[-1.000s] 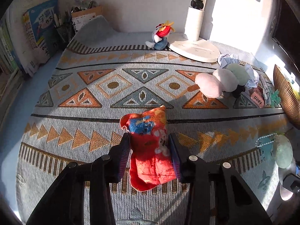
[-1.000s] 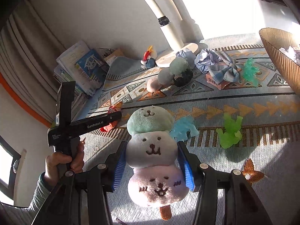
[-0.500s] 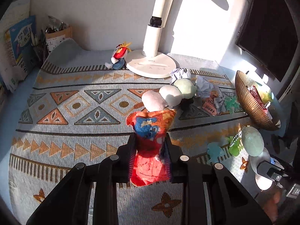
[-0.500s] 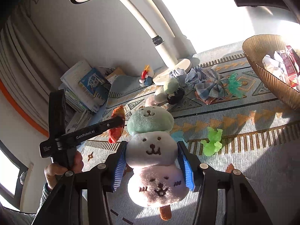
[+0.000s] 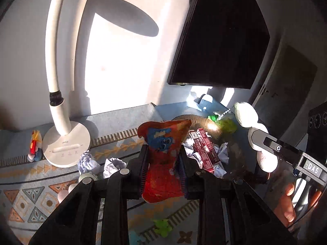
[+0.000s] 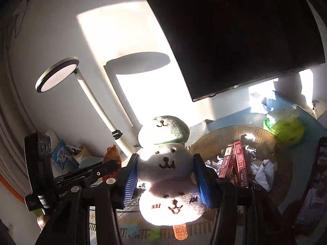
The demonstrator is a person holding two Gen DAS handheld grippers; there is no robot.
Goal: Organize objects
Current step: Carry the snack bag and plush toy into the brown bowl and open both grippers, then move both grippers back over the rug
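Observation:
My left gripper (image 5: 162, 165) is shut on a red plush toy (image 5: 163, 159) with a blue print, held up in the air in front of the ribbed brown bowl (image 5: 206, 122). My right gripper (image 6: 164, 178) is shut on a plush stack of three bear faces (image 6: 165, 163), green, white and pink, on an orange stick, also lifted. The bowl (image 6: 214, 140) lies behind and to the right of it, holding red boxes (image 6: 235, 163) and crumpled paper. The right gripper's tool with the plush stack (image 5: 245, 114) shows at the right of the left wrist view.
A white desk lamp (image 5: 63, 143) stands on the patterned mat (image 5: 24, 196). Crumpled paper (image 5: 114, 164), a small bird toy (image 5: 35, 147) and green figures (image 5: 162, 226) lie on the mat. A dark monitor (image 5: 220, 34) hangs above the bowl. A yellow-green bag (image 6: 288, 130) sits behind it.
Both grippers rose off the mat with their toys and swung toward the bowl. The left gripper's jaws closed tighter on the red plush toy.

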